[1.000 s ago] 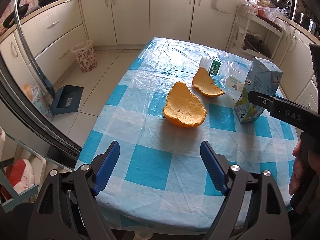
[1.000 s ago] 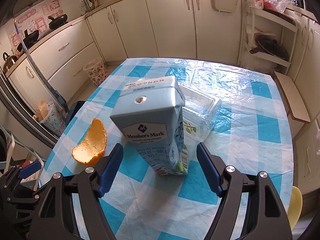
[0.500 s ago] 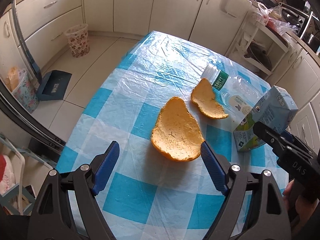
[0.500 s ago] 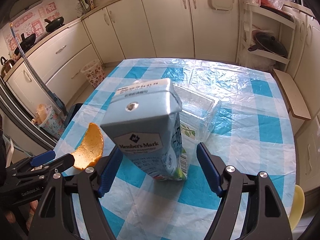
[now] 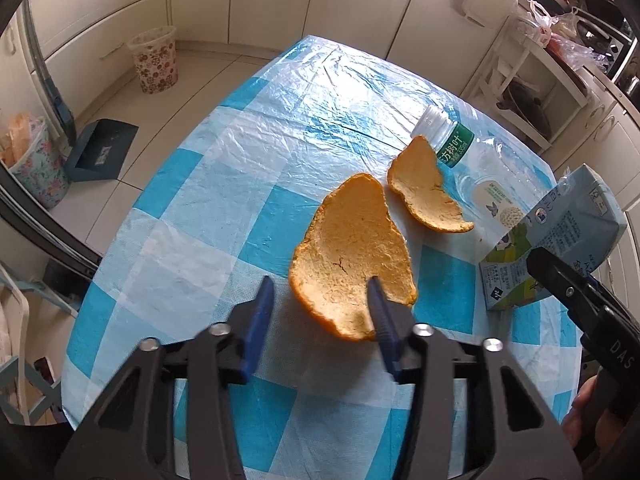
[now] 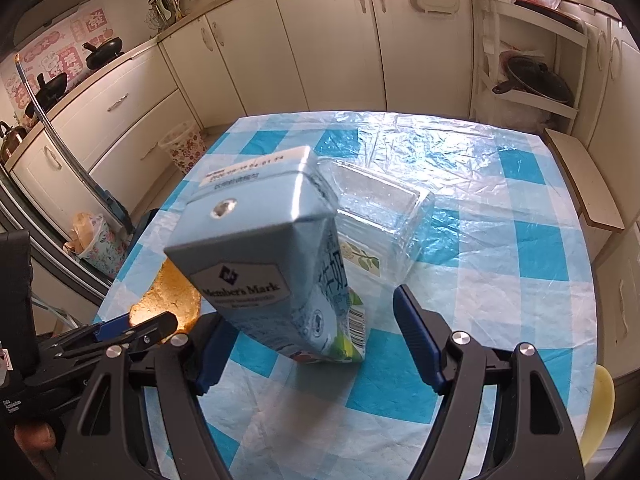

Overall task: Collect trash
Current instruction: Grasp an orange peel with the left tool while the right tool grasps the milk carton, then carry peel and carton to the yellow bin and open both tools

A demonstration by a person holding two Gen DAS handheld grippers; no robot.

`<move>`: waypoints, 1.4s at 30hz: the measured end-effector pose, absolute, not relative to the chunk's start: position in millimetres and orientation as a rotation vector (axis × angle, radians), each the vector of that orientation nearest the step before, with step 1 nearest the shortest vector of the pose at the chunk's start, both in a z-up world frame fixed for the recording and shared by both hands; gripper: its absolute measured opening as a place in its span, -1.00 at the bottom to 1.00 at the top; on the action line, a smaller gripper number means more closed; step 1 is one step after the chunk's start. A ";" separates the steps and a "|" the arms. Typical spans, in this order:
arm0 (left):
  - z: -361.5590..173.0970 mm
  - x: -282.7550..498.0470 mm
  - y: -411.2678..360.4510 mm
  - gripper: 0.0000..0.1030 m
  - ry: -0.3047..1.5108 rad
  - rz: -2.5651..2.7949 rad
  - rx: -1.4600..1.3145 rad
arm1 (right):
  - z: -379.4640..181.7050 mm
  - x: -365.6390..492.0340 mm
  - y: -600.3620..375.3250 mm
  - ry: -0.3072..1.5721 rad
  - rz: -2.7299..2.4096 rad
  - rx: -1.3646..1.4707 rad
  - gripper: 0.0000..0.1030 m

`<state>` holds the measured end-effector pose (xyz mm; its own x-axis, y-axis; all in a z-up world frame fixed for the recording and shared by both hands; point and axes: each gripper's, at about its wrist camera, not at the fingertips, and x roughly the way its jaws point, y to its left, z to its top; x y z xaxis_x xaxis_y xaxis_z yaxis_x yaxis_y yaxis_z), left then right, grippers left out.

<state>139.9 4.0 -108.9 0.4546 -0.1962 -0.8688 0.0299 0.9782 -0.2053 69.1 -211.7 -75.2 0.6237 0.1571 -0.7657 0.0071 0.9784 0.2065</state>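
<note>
Now left claw (image 5: 320, 296) closing w/ big peel (image 5: 352, 256) edge between fingers.

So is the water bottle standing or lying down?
Lying down. The bottle rests on its side on the table, white cap pointing away from the carton, just behind the smaller peel.

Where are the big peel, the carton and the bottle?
big peel (image 5: 352, 248), left wrist view, pale inner side
carton (image 6: 256, 248), right wrist view, front face above the logo
bottle (image 5: 454, 146), left wrist view, green label near the cap
</note>
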 end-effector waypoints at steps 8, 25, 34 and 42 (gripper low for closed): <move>-92.7 132.2 2.2 -0.88 1.020 -0.157 -0.147 | -72.5 69.4 -216.9 0.884 0.090 0.208 0.41; -102.5 126.5 -8.6 -0.85 1.040 -0.189 -0.108 | -75.8 74.7 -220.1 0.864 0.093 0.220 0.16; -77.6 113.2 -11.4 -0.88 0.969 -0.230 -0.096 | -65.0 64.1 -226.2 0.845 0.128 0.193 -0.37; -55.0 91.2 -20.9 -0.88 0.878 -0.280 -0.054 | -44.7 36.3 -255.8 0.801 0.099 0.182 -0.37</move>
